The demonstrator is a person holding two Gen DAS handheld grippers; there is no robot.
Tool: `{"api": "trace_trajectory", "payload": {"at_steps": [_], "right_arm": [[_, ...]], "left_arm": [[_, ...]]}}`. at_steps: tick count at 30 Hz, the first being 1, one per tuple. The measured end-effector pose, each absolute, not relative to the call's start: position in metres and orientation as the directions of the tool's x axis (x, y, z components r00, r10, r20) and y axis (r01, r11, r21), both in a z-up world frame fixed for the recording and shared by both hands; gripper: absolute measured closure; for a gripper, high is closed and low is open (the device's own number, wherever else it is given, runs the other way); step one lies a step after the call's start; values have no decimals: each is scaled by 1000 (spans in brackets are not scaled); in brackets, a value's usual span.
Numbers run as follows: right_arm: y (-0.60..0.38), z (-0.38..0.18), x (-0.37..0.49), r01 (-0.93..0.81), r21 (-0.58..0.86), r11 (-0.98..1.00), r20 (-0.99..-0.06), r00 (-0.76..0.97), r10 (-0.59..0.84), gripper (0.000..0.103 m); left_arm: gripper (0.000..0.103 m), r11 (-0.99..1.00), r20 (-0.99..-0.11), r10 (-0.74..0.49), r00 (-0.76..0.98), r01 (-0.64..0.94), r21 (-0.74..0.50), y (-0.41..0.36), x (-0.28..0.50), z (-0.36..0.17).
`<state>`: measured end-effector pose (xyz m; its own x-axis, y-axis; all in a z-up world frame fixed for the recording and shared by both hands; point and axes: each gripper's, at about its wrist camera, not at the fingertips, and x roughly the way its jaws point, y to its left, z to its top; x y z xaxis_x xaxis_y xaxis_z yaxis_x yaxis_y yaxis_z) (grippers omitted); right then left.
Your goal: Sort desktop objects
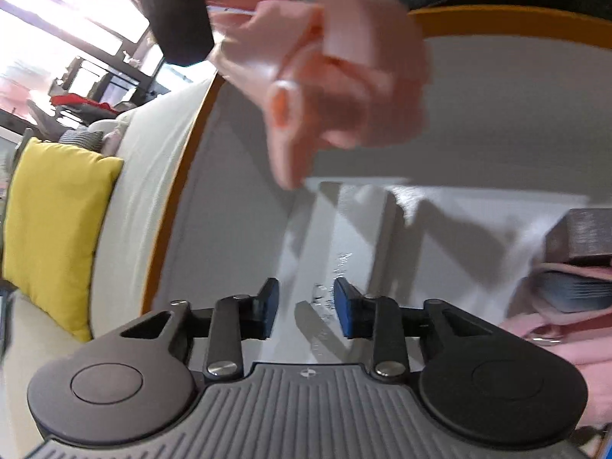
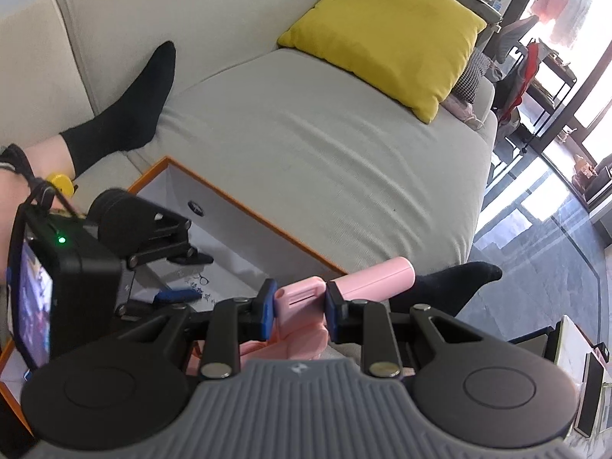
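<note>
My right gripper (image 2: 299, 302) is shut on a pink plastic object (image 2: 300, 300) with a rounded pink bar (image 2: 376, 277) sticking out to the right, held above the box's near edge. In the left wrist view the same pink object (image 1: 325, 57) hangs blurred above the box, under the right gripper's black body (image 1: 172, 11). My left gripper (image 1: 306, 308) is open and empty, low inside the orange-rimmed white box (image 1: 497, 23). It also shows in the right wrist view (image 2: 168, 264), over white papers (image 2: 229, 264).
White papers (image 1: 478, 222), a dark block (image 1: 581, 237) and a pink pouch with a card stack (image 1: 573, 298) lie in the box. A grey sofa (image 2: 306, 153) with a yellow cushion (image 2: 386, 34) is behind. Feet in black socks (image 2: 130, 111) rest on it.
</note>
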<state>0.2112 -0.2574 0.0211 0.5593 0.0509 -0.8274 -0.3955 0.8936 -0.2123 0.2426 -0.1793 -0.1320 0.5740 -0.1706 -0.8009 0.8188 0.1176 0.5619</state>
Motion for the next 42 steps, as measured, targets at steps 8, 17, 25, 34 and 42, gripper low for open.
{"api": "trace_trajectory", "payload": {"at_steps": [8, 17, 25, 34, 42], "right_arm": [[-260, 12, 220, -382, -202, 902, -836, 547, 45, 75], [-257, 8, 220, -392, -221, 893, -836, 548, 34, 75], [-245, 3, 217, -422, -257, 870, -822, 569, 33, 75], [-245, 2, 216, -418, -276, 866, -815, 579, 19, 75], [-244, 0, 217, -411, -271, 870, -815, 579, 20, 75]], "left_arm": [[78, 212, -788, -180, 588, 806, 553, -173, 262, -130], [78, 142, -845, -214, 491, 871, 470, -172, 255, -122], [78, 153, -808, -182, 560, 828, 539, -174, 259, -127], [82, 213, -807, -223, 547, 835, 507, -165, 251, -118], [77, 152, -845, -267, 464, 886, 438, -154, 231, -113]]}}
